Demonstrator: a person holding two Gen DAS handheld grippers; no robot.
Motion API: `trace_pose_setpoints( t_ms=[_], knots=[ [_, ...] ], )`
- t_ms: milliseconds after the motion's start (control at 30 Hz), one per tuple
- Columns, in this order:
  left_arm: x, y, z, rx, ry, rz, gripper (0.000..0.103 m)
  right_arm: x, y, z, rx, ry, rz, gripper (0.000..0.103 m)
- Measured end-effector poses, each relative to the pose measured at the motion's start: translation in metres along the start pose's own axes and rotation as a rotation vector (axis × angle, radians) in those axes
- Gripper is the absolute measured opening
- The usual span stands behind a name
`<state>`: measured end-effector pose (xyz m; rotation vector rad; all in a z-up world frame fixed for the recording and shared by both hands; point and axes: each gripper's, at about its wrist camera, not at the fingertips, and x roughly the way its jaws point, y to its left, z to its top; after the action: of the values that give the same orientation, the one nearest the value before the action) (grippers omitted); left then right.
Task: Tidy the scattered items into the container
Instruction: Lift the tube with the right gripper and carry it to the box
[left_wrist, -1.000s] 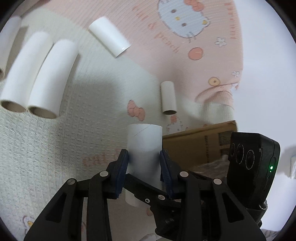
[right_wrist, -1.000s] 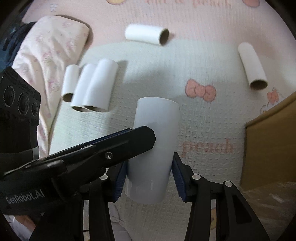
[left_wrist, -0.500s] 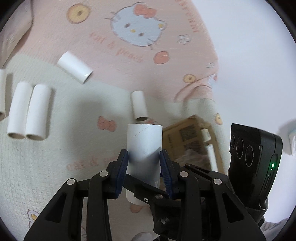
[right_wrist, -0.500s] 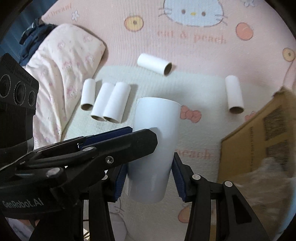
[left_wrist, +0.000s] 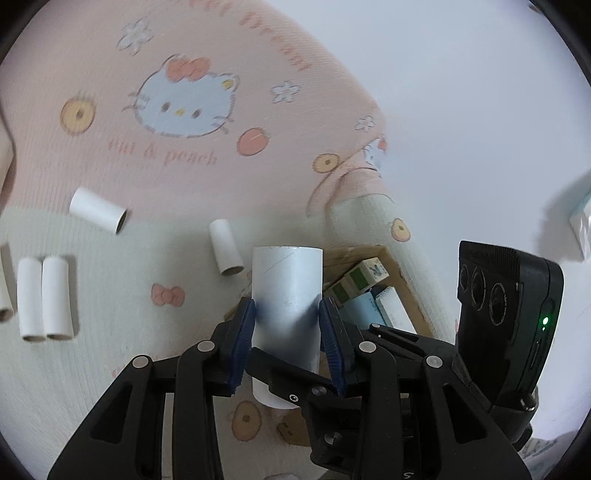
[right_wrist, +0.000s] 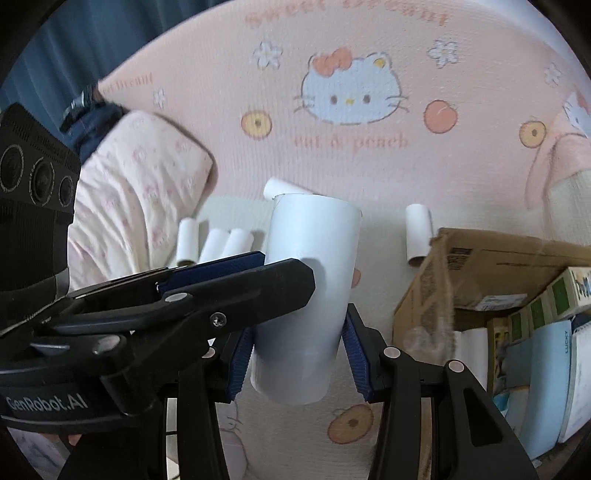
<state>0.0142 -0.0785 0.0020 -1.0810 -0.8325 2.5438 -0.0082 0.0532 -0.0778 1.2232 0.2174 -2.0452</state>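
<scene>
Both grippers apparently clamp one white tube (left_wrist: 286, 295) above the cardboard box (right_wrist: 491, 258).

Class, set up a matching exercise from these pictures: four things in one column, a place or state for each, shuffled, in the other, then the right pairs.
1. left gripper
2. pair of tubes
3. cardboard box
4. pillow

A. lying side by side on the blanket
B. open, boxes and books inside
C. shut on a white tube
D. at the blanket's edge, beside the dark curtain

Pairs: 1-C, 2-A, 3-B, 4-D
</scene>
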Motion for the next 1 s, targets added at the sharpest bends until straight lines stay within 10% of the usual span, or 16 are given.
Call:
trace_pose_setpoints(
  t_ms=[467,1000],
  knots=[
    [0.035,-0.069,0.007,0.122,0.028,-0.047,0.039,-0.060,-0.045,0.007,0.052,-0.110,-0.041,0.044],
    [0.144,-0.133,0.014,0.304,0.297,-0.008,0.041,-0.067,-0.152,-0.009,0.322,-0.039,-0.100,0.043]
  ],
)
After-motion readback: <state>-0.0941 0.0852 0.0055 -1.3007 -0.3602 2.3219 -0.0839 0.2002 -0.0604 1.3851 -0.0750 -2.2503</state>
